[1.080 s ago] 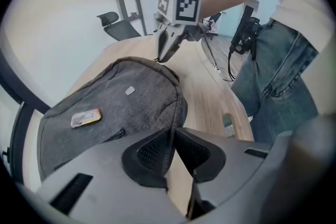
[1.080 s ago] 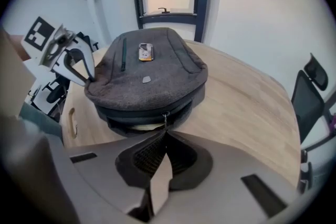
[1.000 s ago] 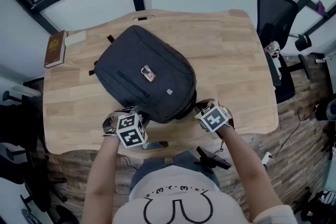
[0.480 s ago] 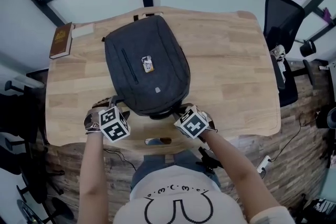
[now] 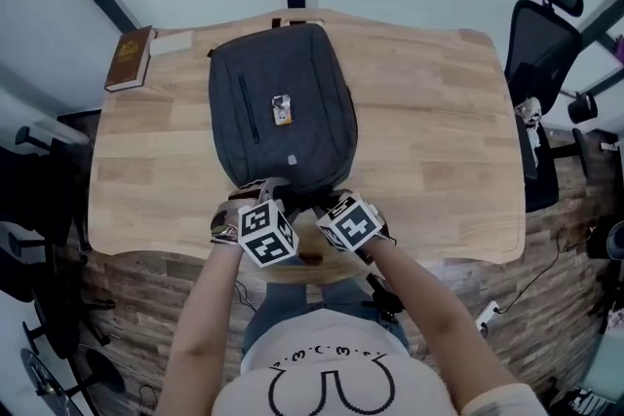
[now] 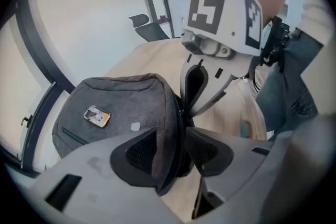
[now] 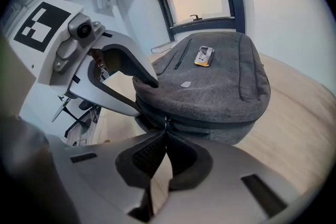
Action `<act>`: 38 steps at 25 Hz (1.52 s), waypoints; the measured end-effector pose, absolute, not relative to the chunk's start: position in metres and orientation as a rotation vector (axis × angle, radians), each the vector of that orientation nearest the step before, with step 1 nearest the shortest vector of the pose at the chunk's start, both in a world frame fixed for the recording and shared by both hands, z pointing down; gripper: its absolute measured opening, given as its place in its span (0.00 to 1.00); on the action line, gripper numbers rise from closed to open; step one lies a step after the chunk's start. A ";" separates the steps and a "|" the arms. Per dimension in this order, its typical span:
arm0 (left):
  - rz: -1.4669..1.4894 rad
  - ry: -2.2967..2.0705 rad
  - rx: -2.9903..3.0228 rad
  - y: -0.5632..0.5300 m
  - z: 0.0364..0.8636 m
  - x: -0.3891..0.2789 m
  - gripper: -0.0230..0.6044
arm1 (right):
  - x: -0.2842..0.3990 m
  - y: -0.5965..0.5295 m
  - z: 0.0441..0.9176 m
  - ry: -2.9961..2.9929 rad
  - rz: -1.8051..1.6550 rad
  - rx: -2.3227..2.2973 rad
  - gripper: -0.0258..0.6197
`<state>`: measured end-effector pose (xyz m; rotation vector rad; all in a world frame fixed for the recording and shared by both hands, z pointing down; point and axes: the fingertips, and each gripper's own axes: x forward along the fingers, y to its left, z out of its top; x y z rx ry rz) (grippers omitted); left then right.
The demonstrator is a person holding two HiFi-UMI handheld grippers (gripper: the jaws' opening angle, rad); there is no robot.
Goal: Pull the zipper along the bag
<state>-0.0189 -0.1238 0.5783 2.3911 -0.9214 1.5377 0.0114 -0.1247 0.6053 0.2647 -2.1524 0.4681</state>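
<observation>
Head view: the bag lies on the surface, with my left tool and right tool at its near end.
Left gripper view: the jaws have just been opening and stand wide, with the bag's edge between them.
Right gripper view: the jaws pinch the zipper pull.

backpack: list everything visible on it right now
The backpack is dark grey woven fabric, lying flat, front up, on the wooden table. Its front shows a slanted pocket zipper, a small picture badge and a pale tag. The main zipper runs around its side. At the near end the right gripper is shut on the zipper pull; the left gripper, whose jaws have just been opening, has that end's edge between them, unclamped.
</observation>
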 end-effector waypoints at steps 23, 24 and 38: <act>1.528 -0.878 2.351 -0.125 0.586 -0.022 0.10 | 0.086 -0.236 0.609 -1.981 0.415 0.549 0.13; 1.531 -0.872 2.352 -0.125 0.586 -0.021 0.10 | 0.088 -0.246 0.610 -1.972 0.413 0.569 0.14; 1.670 -0.797 2.264 -0.100 0.587 -0.046 0.21 | 0.065 -0.223 0.606 -2.019 0.445 0.425 0.12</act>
